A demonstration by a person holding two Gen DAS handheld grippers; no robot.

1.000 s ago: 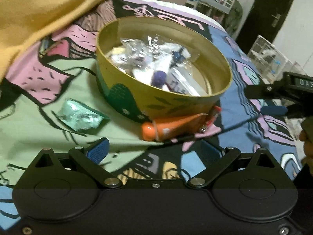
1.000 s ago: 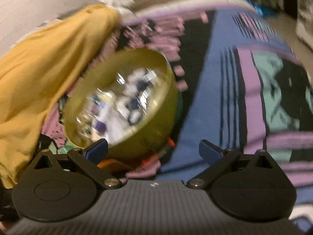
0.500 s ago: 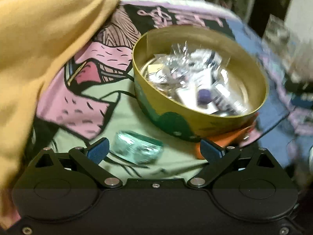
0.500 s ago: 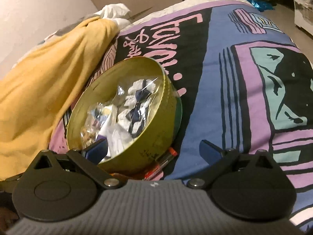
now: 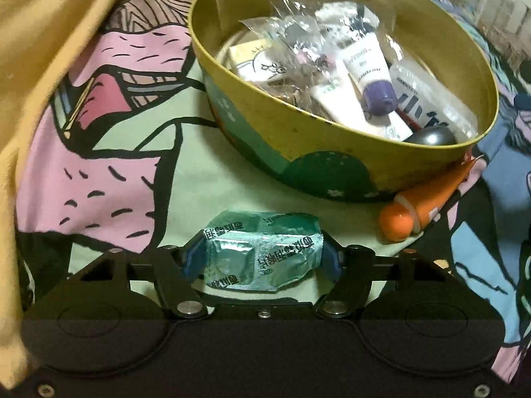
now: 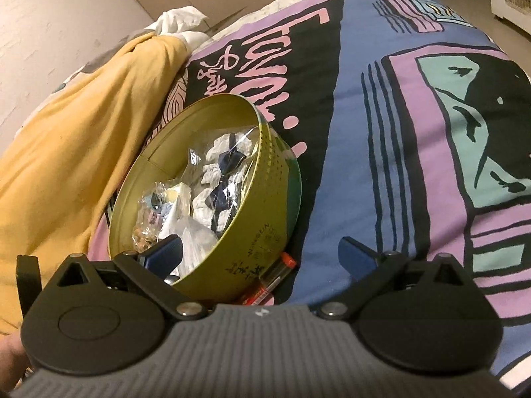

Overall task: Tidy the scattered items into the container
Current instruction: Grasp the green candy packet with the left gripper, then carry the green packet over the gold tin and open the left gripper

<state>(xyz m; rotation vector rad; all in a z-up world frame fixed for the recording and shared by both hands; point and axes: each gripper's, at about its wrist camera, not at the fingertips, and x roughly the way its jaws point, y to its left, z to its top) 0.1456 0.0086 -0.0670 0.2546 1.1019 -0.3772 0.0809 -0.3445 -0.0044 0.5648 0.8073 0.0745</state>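
A round yellow-green tin (image 5: 298, 139) sits on the patterned bedspread, holding tubes, a small box and clear bags. In front of it lies a green foil blister pack (image 5: 262, 252). My left gripper (image 5: 262, 255) points down at the pack, its jaws closing, and the blue pads touch both ends of the pack. An orange tube (image 5: 421, 209) leans against the tin's lower right wall. My right gripper (image 6: 260, 252) hangs open over the tin's near rim (image 6: 265, 219) with nothing between its fingers. A red-capped stick (image 6: 275, 275) lies by the tin's base.
A yellow blanket (image 5: 33, 66) is piled along the left side and reaches close to the tin; it also shows in the right wrist view (image 6: 66, 149). The blue and purple bedspread (image 6: 381, 165) stretches away to the right of the tin.
My left gripper swung left and down from the orange tube to the green blister pack, and its jaws narrowed around the pack. The right gripper came slightly closer to the tin.
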